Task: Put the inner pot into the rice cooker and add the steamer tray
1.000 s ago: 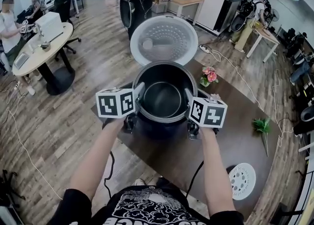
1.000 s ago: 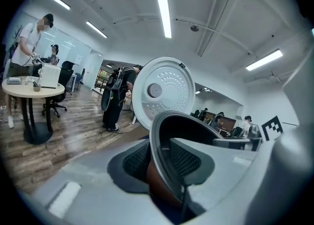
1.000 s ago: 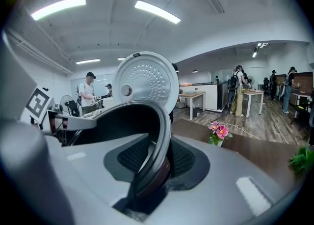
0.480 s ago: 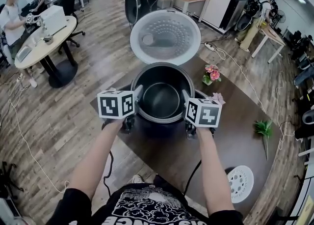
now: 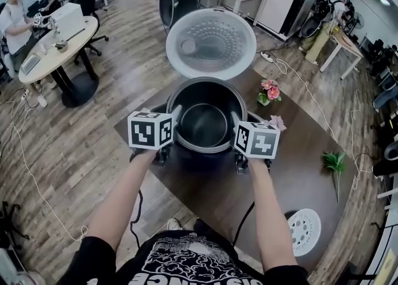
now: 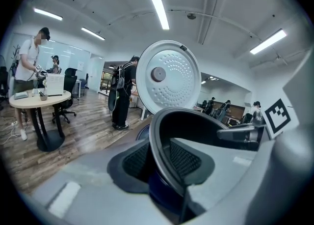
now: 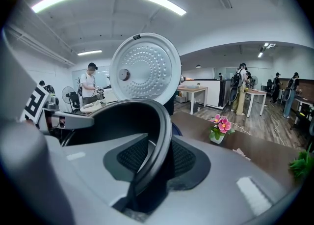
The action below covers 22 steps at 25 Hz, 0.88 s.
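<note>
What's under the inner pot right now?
The dark body of the rice cooker shows below the rim of the inner pot, its lid open behind. The pot covers its base and the cooker's cavity; whether it is seated cannot be seen.

Dark smooth metal inner pot (image 5: 205,125), matt brown table (image 5: 298,172), wood-plank floor (image 5: 81,147)

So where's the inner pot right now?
The inner pot is centre of the head view, at the rice cooker mouth in front of its raised lid, rim gripped by the left claw and right claw on either side.
</note>
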Available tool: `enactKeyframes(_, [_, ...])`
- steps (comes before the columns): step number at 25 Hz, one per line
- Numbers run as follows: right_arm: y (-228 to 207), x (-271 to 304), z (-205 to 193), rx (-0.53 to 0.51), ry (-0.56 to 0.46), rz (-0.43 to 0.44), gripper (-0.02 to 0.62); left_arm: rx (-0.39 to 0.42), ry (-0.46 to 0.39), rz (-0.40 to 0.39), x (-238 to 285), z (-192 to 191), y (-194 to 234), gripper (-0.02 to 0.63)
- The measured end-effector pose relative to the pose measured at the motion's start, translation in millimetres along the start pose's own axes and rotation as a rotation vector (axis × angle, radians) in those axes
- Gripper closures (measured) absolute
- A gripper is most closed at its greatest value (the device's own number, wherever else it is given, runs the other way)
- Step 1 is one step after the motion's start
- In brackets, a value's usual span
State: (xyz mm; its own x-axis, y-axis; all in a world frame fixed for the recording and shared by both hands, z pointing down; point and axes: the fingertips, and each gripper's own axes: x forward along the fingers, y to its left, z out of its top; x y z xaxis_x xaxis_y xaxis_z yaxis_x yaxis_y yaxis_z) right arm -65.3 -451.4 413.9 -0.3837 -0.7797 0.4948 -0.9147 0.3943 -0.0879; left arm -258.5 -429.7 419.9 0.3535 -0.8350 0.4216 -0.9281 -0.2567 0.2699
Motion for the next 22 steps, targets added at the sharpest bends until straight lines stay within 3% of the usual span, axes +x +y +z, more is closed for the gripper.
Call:
enactKeyframes(15, [0, 1, -2, 0.006, -0.007, 0.006, 0.460, 0.045, 0.003, 0.032, 1, -2, 0, 0.474])
enactKeyframes(18, [-1, 3, -6, 0.001, -0.003, -0.007, 0.416, 0.052, 0.002, 0.030, 3, -4, 0, 0.427])
enactKeyframes(22, [-1, 6, -12, -0.026, -0.008, -0.011, 0.394, 0.053, -0.005, 0.027, 4, -5, 0, 0.422])
